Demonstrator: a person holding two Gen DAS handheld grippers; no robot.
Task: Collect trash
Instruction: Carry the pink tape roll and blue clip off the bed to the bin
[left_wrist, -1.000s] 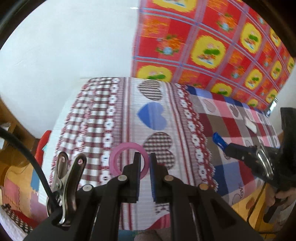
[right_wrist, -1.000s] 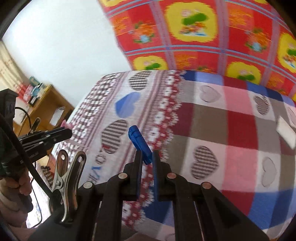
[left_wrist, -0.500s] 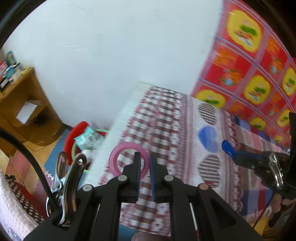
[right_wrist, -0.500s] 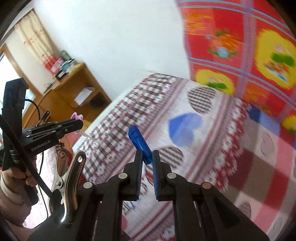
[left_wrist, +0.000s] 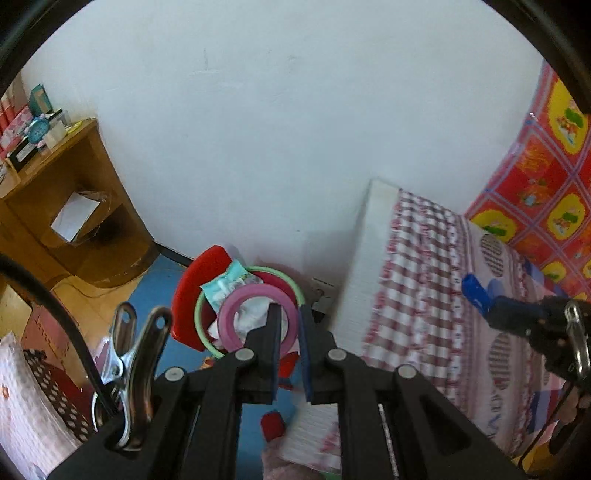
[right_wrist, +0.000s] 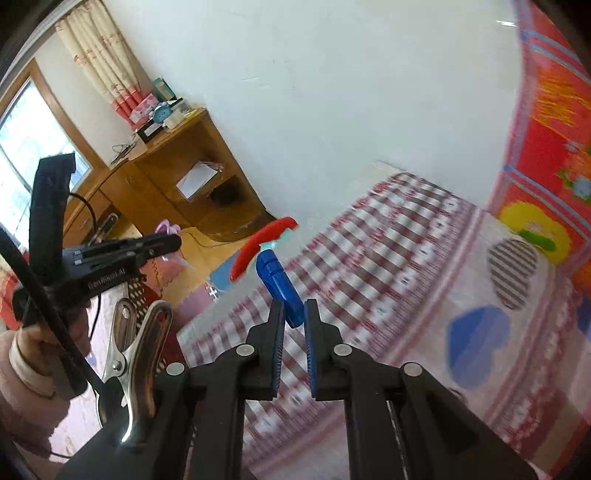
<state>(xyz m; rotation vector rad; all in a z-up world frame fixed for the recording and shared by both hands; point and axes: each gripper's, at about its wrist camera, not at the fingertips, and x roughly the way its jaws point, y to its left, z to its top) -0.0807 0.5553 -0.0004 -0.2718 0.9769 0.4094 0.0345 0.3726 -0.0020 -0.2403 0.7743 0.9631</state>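
My left gripper (left_wrist: 287, 314) is shut on a pink ring (left_wrist: 236, 314) and holds it in the air over a red bin (left_wrist: 192, 291) with a green rim. The bin stands on the floor beside the bed and has a teal wrapper and white paper in it. My right gripper (right_wrist: 294, 310) is shut on a blue clip (right_wrist: 279, 284) above the bed's checked sheet (right_wrist: 388, 258). The right gripper (left_wrist: 491, 299) also shows at the right of the left wrist view. In the right wrist view the left gripper (right_wrist: 173, 240) shows at the left, with the bin's red lid (right_wrist: 258, 240) behind it.
A wooden desk (left_wrist: 62, 206) with boxes and a blue clock stands at the left against the white wall. The bed's edge (left_wrist: 365, 258) runs close to the bin. Patterned mats cover the floor. A red and yellow cloth (left_wrist: 546, 177) hangs behind the bed.
Both grippers have swung left from over the bed toward its edge. The bin has come into the left wrist view and the pink ring now hangs over it. Both grips are unchanged.
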